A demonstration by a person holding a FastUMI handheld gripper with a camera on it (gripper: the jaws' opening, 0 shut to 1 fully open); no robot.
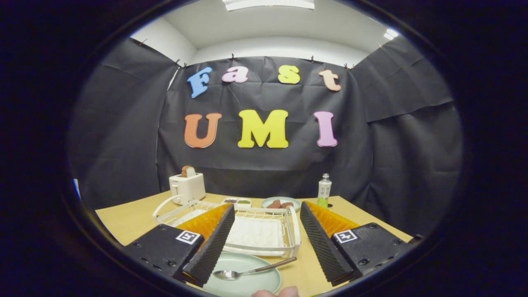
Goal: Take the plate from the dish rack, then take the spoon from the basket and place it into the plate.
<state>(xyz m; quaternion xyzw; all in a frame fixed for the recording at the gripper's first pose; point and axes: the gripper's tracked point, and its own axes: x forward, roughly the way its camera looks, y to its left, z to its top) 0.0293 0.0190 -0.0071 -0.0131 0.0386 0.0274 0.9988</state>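
A pale green plate (247, 275) lies on the wooden table, close in between my fingers and partly under the left one. A metal spoon (247, 271) rests in it, bowl toward the left finger, handle running over the plate's right rim. My gripper (267, 208) is open above them, with nothing between its fingers (214, 243). Beyond the plate stands a white wire dish rack (264, 235) with a white tray inside; its left part is hidden behind my left finger.
At the back of the table stand a white toaster (187, 187) with bread in it, a small dish (237, 201), a green plate of brown food (281, 203) and a bottle (324, 190). Fingertips of a hand (275, 293) show just below the plate.
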